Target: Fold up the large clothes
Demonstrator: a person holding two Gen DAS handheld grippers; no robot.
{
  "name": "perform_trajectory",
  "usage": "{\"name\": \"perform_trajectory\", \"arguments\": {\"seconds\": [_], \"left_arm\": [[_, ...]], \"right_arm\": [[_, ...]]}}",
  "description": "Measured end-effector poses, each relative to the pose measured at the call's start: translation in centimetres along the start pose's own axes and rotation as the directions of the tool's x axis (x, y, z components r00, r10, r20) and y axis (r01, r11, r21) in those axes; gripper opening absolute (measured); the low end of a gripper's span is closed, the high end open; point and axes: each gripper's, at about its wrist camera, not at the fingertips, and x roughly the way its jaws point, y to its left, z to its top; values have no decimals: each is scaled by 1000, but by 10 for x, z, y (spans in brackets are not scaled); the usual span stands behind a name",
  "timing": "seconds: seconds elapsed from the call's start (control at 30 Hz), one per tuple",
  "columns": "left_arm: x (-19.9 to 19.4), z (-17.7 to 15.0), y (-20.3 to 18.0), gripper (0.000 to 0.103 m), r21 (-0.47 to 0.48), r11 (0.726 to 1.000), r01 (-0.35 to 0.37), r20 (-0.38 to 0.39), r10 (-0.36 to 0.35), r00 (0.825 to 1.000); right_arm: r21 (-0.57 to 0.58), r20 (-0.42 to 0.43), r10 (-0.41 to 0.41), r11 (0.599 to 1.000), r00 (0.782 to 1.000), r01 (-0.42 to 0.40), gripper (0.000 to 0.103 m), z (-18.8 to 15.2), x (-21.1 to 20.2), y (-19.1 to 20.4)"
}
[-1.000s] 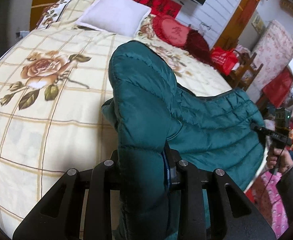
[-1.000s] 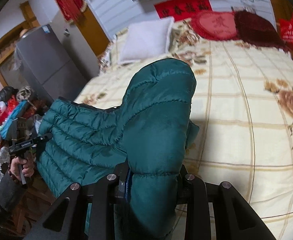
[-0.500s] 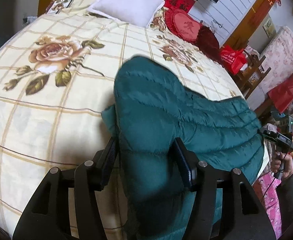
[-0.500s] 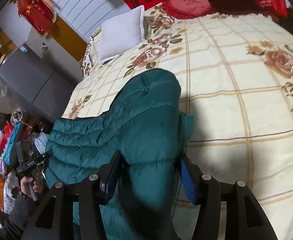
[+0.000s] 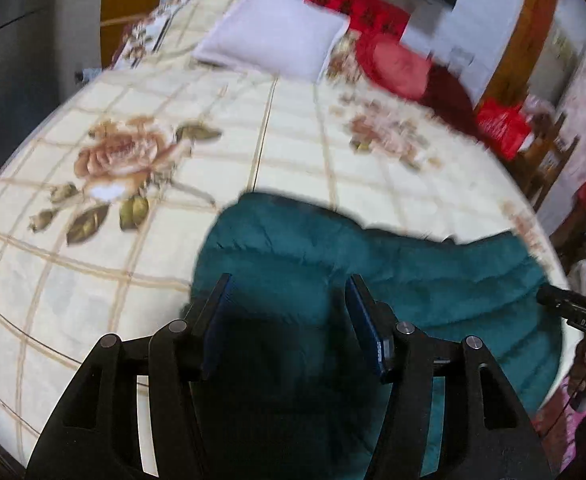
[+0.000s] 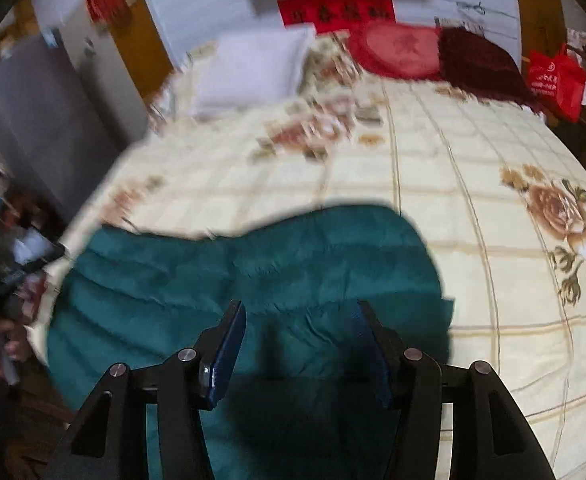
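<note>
Just in front of the left hand-held gripper [image 5: 287, 320], the green padded jacket [image 5: 373, 280] lies on the bed [image 5: 93, 280], its near end sitting between that gripper's parted pads without being pinched. The right hand-held gripper [image 6: 299, 344] stands the same way at the jacket's other end: jaws apart, padding between them, nothing held. From the left gripper the jacket's long axis runs sideways along the bed's near edge towards the right gripper, so each hand is nearest its own end. Past the jacket's far side the flowered bedcover lies bare as far as the white pillow [image 5: 269, 44] at the head of the bed. Frames are blurred, so finer folds cannot be read
</note>
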Motion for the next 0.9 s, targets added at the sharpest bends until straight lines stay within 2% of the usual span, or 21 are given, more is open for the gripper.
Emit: {"name": "perform_trajectory", "arguments": {"seconds": [0.03,0.1,0.23,0.33,0.43,0.53,0.67,0.7,0.73,0.8,0.87,0.9], "left_arm": [[13,-3,0,56,9,999,-31,-34,31,999],[23,-7,3,56,0,999,-43,-70,42,997],[-3,-8,6,56,-36,999,-8,-32,6,999],[-39,-14,-4,56,-2,1000,13,16,-13,1000],[-71,-30,-17,56,38,998,46,53,-48,997],[-94,-50,-23,56,35,997,72,54,-74,996],[-121,-77,-36,56,73,996,53,52,-56,997],[-129,-85,-40,59,97,994,48,52,-53,997],[-138,-95,-46,73,124,991,51,55,-58,997],[-154,-111,-53,92,153,987,49,66,-59,996],[-169,-127,-61,96,187,982,35,78,-50,996],[-177,-135,-62,96,195,980,29,86,-46,995]], "right_arm": [[1,-16,-24,1000,1000,24,53,-2,8,-1],[43,-56,-42,998,998,44,54,-8,28,-9],[74,-47,-33,997,998,36,54,-11,26,-16],[40,-32,-67,997,997,68,53,-11,9,-7],[20,18,-113,993,993,112,54,-15,-28,3],[30,10,-124,992,992,124,54,-27,-50,10],[-24,18,-169,985,986,169,54,-56,-86,27],[-35,24,-176,984,984,176,54,-66,-96,31],[-46,29,-187,981,982,188,54,-74,-106,36],[-73,44,-210,974,977,212,57,-90,-125,44],[-91,70,-230,967,971,236,65,-110,-146,55],[-95,79,-240,964,968,247,66,-118,-156,59]]}}
